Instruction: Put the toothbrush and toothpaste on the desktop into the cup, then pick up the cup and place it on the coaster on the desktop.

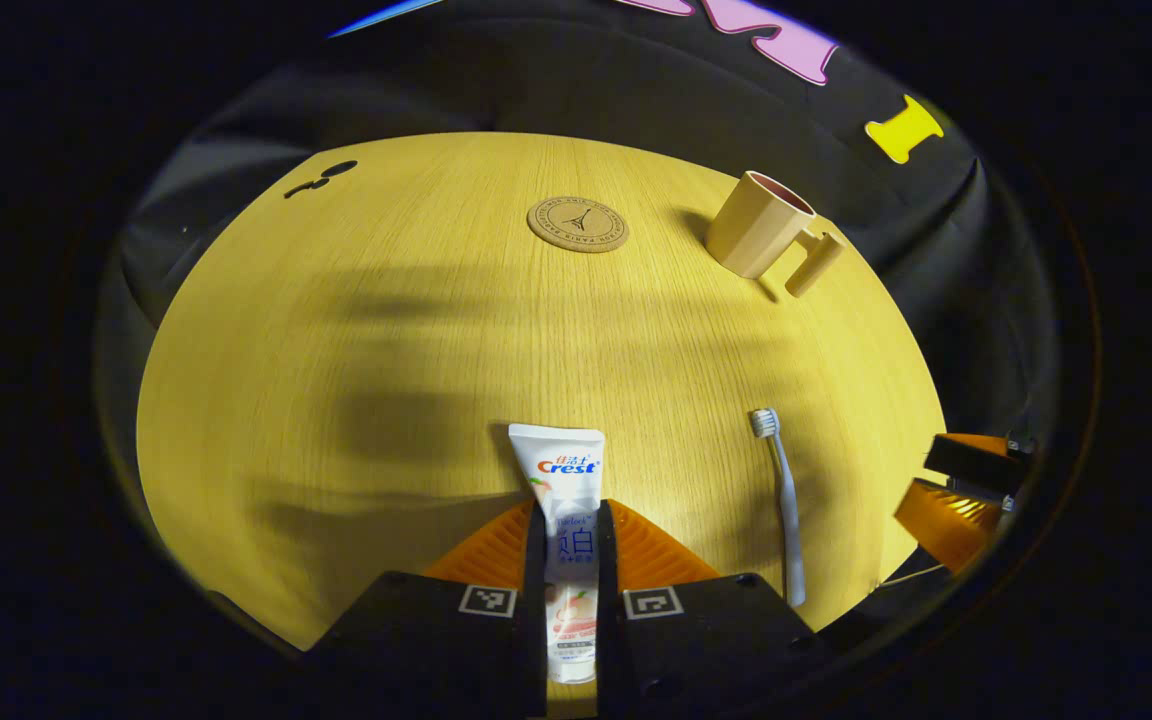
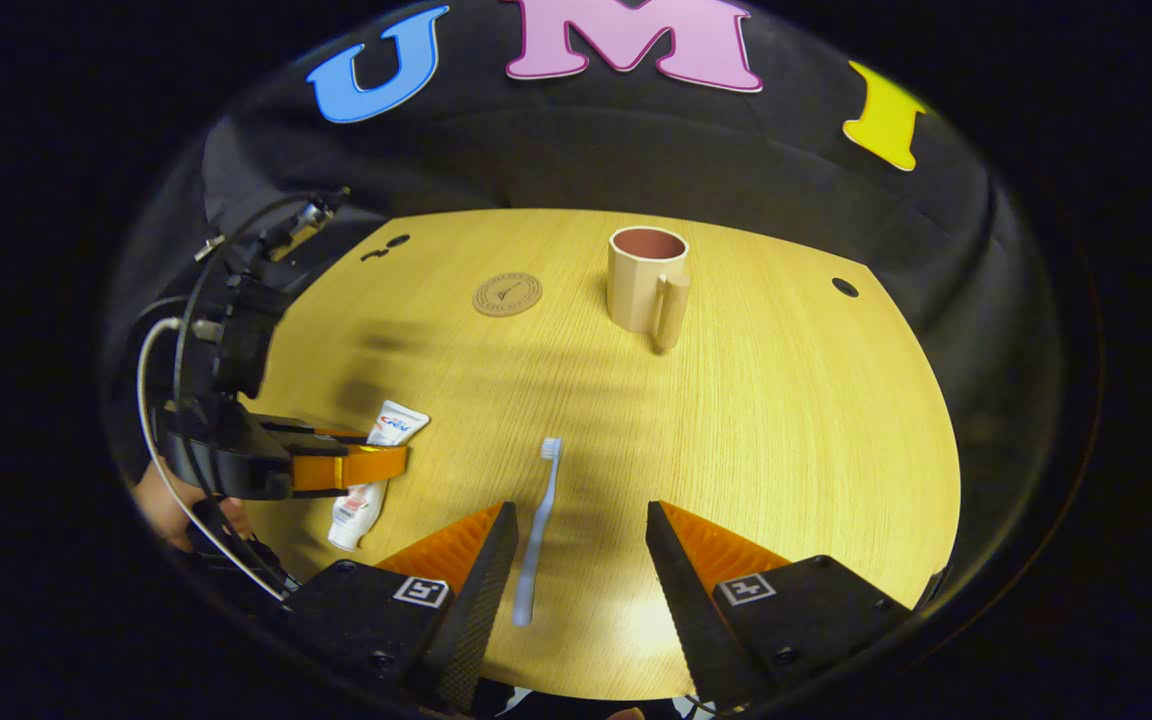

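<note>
In the left gripper view, the left gripper (image 1: 571, 560) is closed narrow on the toothpaste (image 1: 566, 520), both fingers pressing the tube's sides at 6 o'clock on the desktop (image 1: 416, 350). The hold sits mid-tube, which looks fair; lift it straight up, then tilt it end-down over the cup (image 1: 761, 225) at 1 o'clock. The coaster (image 1: 577, 223) lies at 12 o'clock, well apart from the cup. In the right gripper view, the right gripper (image 2: 576, 560) stands wide open around the toothbrush (image 2: 539, 530), whose handle lies nearer the left finger. Judged from this, shift toward 9 o'clock to centre the handle before closing.
</note>
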`<act>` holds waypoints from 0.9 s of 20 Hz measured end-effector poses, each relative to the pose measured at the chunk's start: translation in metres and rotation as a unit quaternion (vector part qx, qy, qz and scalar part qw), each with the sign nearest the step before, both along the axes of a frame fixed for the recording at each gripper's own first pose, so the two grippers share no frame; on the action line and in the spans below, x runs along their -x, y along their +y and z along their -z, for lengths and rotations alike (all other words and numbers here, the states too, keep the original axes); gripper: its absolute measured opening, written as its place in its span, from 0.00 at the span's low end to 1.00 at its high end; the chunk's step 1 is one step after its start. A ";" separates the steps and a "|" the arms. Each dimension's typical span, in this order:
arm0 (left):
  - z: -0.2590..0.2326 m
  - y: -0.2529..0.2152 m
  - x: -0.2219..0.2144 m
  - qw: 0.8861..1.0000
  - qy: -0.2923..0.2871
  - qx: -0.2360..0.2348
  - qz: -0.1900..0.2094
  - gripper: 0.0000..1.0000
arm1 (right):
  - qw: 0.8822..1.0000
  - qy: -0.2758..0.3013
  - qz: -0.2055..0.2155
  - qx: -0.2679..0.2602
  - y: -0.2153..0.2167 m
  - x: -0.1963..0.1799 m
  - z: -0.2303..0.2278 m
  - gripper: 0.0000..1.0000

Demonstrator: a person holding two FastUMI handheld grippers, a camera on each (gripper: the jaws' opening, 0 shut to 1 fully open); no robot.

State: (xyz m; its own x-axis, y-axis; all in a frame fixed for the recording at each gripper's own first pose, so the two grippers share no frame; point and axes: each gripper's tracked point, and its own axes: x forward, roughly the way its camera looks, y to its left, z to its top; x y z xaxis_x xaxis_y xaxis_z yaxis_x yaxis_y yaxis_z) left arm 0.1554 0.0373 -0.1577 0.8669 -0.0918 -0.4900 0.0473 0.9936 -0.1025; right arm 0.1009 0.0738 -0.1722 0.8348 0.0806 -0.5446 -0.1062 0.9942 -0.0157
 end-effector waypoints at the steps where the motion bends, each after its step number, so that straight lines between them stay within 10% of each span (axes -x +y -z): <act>1: -0.001 0.001 0.004 1.000 -0.003 0.005 0.004 0.23 | 1.000 0.012 0.001 0.008 0.002 -0.002 0.007 0.75; 11: -0.019 0.015 0.045 0.999 -0.032 0.029 0.013 0.23 | 0.994 0.104 0.006 0.018 0.027 -0.027 0.065 0.72; 18: -0.018 0.023 0.058 0.999 -0.036 0.037 0.001 0.23 | 0.990 0.142 0.006 0.017 0.029 -0.030 0.079 0.49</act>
State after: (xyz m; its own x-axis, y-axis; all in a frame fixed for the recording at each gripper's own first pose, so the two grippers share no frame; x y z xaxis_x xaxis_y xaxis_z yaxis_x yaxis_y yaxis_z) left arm 0.0969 0.0607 -0.1393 0.8997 -0.1278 -0.4175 0.0598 0.9832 -0.1723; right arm 0.1309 0.1024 -0.2517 0.6490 0.0483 -0.7592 -0.0989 0.9949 -0.0213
